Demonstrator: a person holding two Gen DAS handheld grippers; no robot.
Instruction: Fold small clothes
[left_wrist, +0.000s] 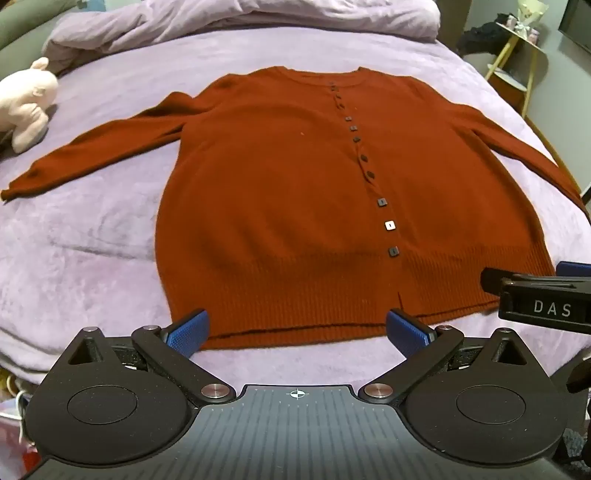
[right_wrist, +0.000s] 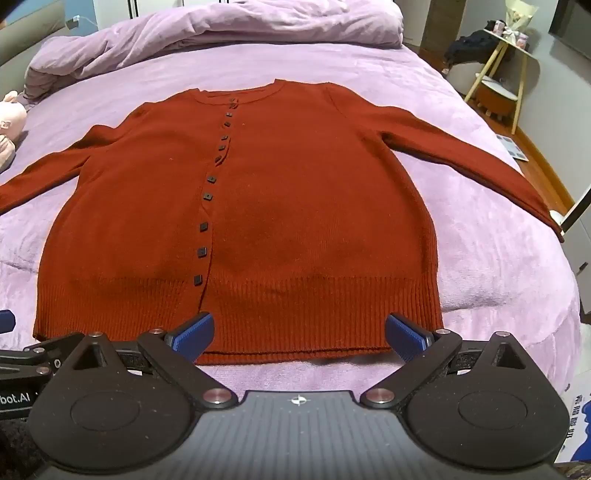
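Cardigan (left_wrist: 295, 206) is lying flat; I'm hovering both wide-open, empty tools, left tool (left_wrist: 297, 332) and right tool (right_wrist: 299, 336), at its hem, aiming to pinch corners evenly.

Both wrist cameras look steeply down from close above the cardigan's (left_wrist: 295, 206) hem on the bed (left_wrist: 92, 236). They sit side by side and share the whole cardigan.

At ten o'clock I saw a pink plush toy (left_wrist: 26, 105) on the lilac bedspread (left_wrist: 92, 229); a yellow-legged side table (right_wrist: 506, 70) stood at two o'clock.
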